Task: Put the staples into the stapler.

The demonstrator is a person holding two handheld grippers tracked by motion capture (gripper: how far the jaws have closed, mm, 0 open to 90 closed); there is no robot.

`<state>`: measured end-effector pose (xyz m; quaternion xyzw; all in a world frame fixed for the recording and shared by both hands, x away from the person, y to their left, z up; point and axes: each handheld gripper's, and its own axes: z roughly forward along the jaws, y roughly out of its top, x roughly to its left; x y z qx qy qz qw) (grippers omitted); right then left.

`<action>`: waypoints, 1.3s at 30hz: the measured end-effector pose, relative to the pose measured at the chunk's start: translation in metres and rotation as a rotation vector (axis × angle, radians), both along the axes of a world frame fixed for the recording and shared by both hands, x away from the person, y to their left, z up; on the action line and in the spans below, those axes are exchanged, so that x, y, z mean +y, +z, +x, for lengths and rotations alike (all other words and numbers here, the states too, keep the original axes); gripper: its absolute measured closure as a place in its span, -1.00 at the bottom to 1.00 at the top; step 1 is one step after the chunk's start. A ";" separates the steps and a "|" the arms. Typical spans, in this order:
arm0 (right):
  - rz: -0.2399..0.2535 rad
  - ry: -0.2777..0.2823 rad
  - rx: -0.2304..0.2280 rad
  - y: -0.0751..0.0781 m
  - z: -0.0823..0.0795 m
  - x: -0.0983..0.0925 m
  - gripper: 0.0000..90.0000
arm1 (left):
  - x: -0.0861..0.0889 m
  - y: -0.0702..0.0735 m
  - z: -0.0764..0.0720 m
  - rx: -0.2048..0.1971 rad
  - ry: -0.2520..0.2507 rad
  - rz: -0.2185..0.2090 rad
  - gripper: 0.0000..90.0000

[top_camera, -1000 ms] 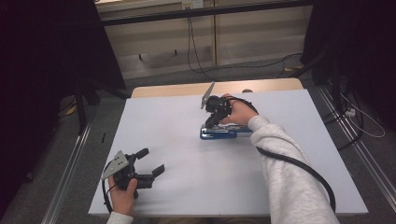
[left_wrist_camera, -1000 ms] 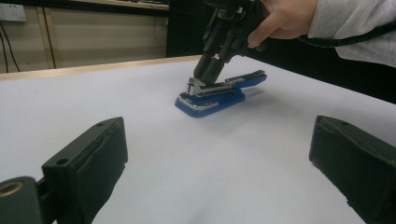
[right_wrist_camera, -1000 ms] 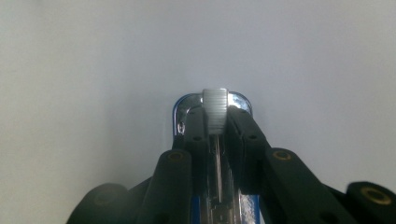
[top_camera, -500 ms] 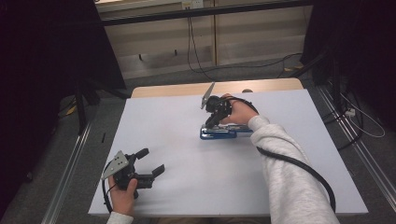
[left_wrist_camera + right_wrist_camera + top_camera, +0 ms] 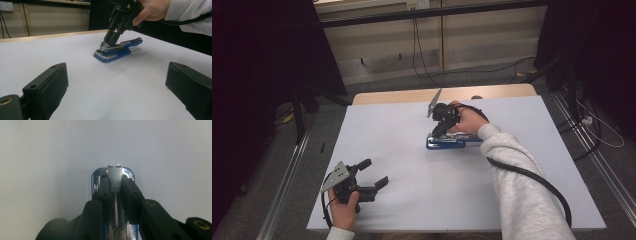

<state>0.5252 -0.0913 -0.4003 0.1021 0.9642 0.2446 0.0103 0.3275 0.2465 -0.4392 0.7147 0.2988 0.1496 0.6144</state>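
Right tool (image 5: 115, 192) clenched on the blue stapler's (image 5: 447, 143) metal staple rail (image 5: 115, 178), stapler directly beneath.

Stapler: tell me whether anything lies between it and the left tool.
Nothing visible does. Bare white table runs from the open left tool to the blue stapler. The right tool is already clamped on its metal staple rail.

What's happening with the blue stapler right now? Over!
Right gripper shut on the blue stapler's metal front, pointing down. Left gripper open, holding nothing, near the table's front edge. Stapler flat on the table. Nothing in the way.
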 end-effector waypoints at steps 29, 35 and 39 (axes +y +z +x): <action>0.135 -0.118 -0.008 0.005 -0.007 -0.031 0.16 | -0.006 0.000 0.006 0.011 0.002 -0.004 -0.90; 0.173 -0.171 -0.013 0.005 -0.013 -0.046 -0.08 | -0.012 0.004 0.009 0.009 0.008 0.019 -0.90; 0.190 -0.195 -0.027 0.004 -0.022 -0.058 -0.28 | -0.018 0.006 0.013 0.020 0.013 0.057 -0.90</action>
